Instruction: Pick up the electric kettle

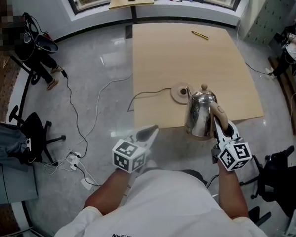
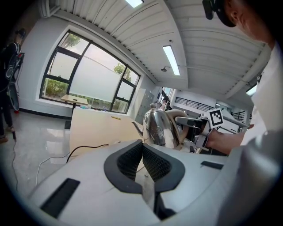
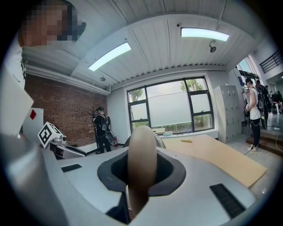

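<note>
left gripper (image 1: 151, 130) with jaws together and empty, base (image 1: 181, 93) on the table (image 1: 194, 53) – the shiny steel kettle (image 1: 200, 115), lid on, hangs over the near edge, right gripper (image 1: 219, 120) clamped on its tan handle (image 1: 220, 111).

Mirror-polished metal kettle (image 1: 200, 118), smooth matt tan handle (image 3: 141, 163), matt pale wood table (image 1: 184, 59), glossy grey floor (image 1: 96, 78)

Right gripper (image 1: 220, 120): jaws clamped on the handle of the kettle (image 1: 199, 113), forearm stretched forward. Left gripper (image 1: 149, 132): left of kettle, apart from it, jaws together, empty.
</note>
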A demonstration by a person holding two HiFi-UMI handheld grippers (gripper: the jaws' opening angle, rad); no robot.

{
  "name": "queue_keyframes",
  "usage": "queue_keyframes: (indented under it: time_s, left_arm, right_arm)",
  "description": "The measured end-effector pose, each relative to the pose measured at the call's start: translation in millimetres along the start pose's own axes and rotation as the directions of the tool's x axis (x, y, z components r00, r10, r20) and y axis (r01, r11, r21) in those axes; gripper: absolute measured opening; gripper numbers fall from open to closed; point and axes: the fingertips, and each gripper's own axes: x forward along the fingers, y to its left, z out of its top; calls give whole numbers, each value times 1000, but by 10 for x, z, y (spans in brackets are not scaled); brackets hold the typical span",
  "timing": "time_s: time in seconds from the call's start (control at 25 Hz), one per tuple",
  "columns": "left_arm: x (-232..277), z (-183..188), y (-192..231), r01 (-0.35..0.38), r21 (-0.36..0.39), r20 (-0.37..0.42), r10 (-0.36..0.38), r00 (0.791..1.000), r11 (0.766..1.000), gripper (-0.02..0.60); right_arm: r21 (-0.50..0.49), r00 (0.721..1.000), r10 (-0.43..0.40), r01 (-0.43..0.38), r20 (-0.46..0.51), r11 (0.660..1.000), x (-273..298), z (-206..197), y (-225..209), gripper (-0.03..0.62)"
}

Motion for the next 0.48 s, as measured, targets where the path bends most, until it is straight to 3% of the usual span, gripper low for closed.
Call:
queue_keyframes:
  time_s: [0.24,0.48]
  left_arm:
    - [99,-12,-362,-24,-1,30,24,999,1000,-5]
    - [146,-99,-846,-66,5,46,66,997,998,-5]
  right_arm:
    - [-27,998,58,-58,-6,998,-368,-3,9,72]
    - [12,996,84,-84,7,996,-809,-56,-215,72]
